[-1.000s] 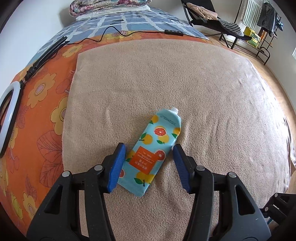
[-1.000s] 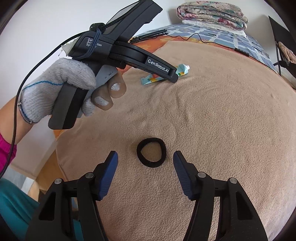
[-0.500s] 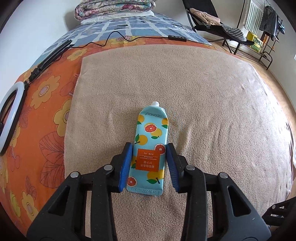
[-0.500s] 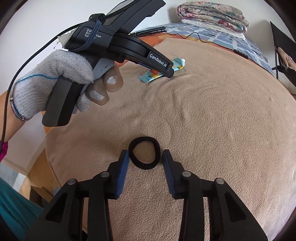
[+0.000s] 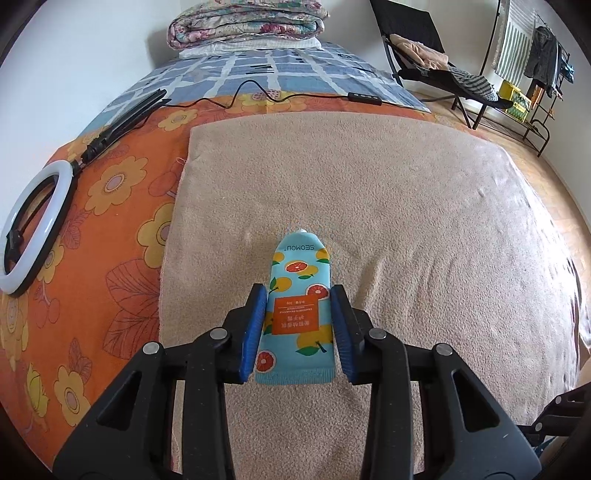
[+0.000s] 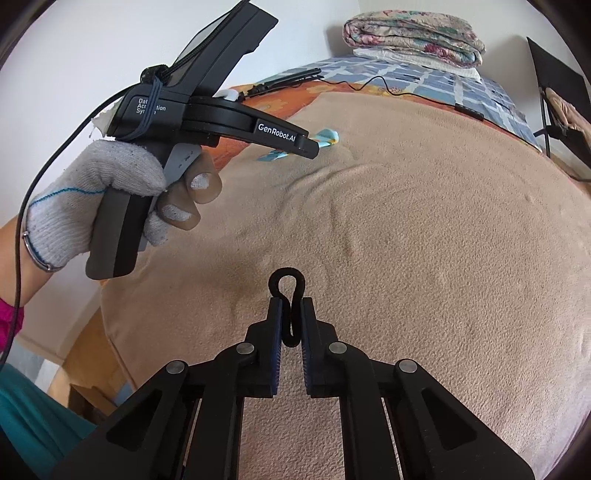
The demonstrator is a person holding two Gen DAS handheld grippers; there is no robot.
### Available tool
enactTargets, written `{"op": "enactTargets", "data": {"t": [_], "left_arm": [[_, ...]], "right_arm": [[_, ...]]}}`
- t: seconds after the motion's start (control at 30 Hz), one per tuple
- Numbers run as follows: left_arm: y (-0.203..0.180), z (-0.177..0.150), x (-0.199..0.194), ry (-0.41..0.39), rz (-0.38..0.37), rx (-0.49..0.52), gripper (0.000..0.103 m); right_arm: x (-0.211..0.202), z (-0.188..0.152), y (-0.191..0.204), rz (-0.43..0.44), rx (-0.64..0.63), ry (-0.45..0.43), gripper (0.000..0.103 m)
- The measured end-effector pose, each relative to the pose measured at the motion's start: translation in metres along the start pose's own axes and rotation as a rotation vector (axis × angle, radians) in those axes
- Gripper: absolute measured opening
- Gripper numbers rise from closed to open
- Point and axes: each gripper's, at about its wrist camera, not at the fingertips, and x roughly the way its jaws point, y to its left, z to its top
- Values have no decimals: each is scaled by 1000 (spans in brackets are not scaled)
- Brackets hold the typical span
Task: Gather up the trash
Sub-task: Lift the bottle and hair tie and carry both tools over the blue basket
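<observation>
A light-blue tube with an orange fruit print (image 5: 300, 306) sits between the blue pads of my left gripper (image 5: 298, 291), which is shut on its lower half, cap pointing away. The tube also shows in the right wrist view (image 6: 325, 137), partly hidden behind the left gripper's body (image 6: 221, 118). My right gripper (image 6: 291, 303) is shut on a black hair tie (image 6: 287, 291), squeezed into a narrow loop that sticks out past the fingertips. Both are over a beige blanket (image 5: 388, 206).
The blanket covers an orange flowered sheet (image 5: 110, 229) on a bed. A white ring light (image 5: 33, 229) with a black stand and cable lies at the left. Folded quilts (image 5: 247, 22) are at the far end. A black folding chair (image 5: 424, 48) and clothes rack stand at right.
My left gripper closed on the tube and squared up with it. My right gripper closed on the hair tie, squeezing it from a round ring into a narrow loop.
</observation>
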Motion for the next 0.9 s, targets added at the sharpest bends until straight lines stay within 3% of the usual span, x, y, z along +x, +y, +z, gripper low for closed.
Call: {"op": "enactTargets", "data": {"t": [0.13, 0.27, 0.43, 0.67, 0.9], "left_arm": [[-1, -5, -7, 1, -10, 2, 35], [-7, -12, 3, 60, -25, 38, 35], [-13, -12, 19, 97, 10, 46, 38], [-13, -5, 30, 83, 26, 32, 37], [-14, -10, 14, 54, 22, 27, 36]], "right_arm": [[-7, 3, -4, -7, 14, -19, 8], [-13, 4, -10, -11, 28, -31, 8], [-17, 4, -14, -5, 35, -34, 8], [-19, 4, -21, -3, 45, -35, 8], [-21, 4, -28, -9, 60, -39, 8]]}}
